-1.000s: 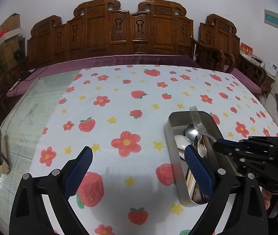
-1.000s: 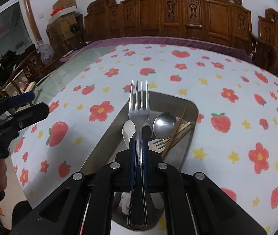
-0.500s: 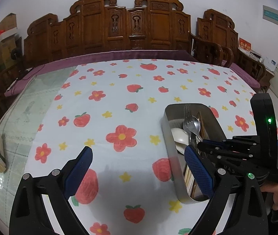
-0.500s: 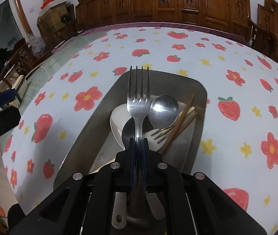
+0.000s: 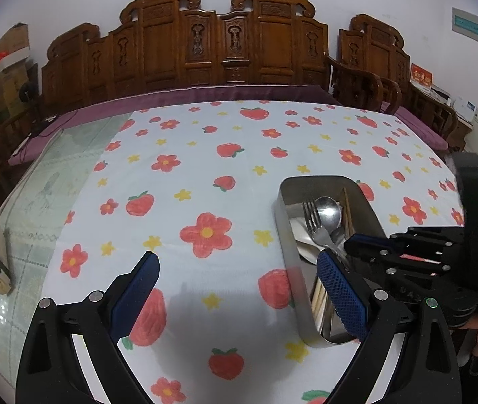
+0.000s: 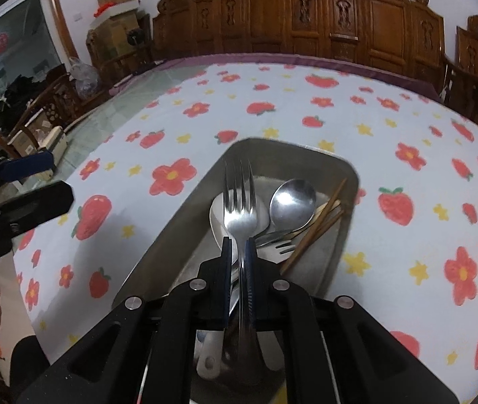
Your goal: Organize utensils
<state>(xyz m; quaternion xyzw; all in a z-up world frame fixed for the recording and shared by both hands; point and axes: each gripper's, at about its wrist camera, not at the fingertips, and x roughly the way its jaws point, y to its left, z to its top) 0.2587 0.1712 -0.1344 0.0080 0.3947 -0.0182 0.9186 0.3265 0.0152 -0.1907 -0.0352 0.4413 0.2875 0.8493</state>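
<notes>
Metal fork (image 6: 239, 202) lying tines-forward in the steel tray (image 6: 306, 155), over a white spoon (image 6: 217, 215), handle running back between the blue pads of the right gripper (image 6: 237, 245). Pads drawn close on either side of the handle, a thin gap showing on the left side; firm clamping cannot be told. Beside the fork: a metal spoon (image 6: 293, 200), a second, smaller fork (image 6: 281, 245) and brown chopsticks (image 6: 323, 220) leaning toward the tray's right wall. From the left wrist view, same tray (image 5: 282, 229) on the strawberry-and-flower tablecloth (image 5: 205, 168), fork (image 5: 311, 215) inside it under the right gripper (image 5: 353, 245). Left gripper (image 5: 235, 269) spread wide, holding nothing, above the cloth just left of the tray. Carved wooden chairs (image 5: 225, 40) along the far edge of the table.
</notes>
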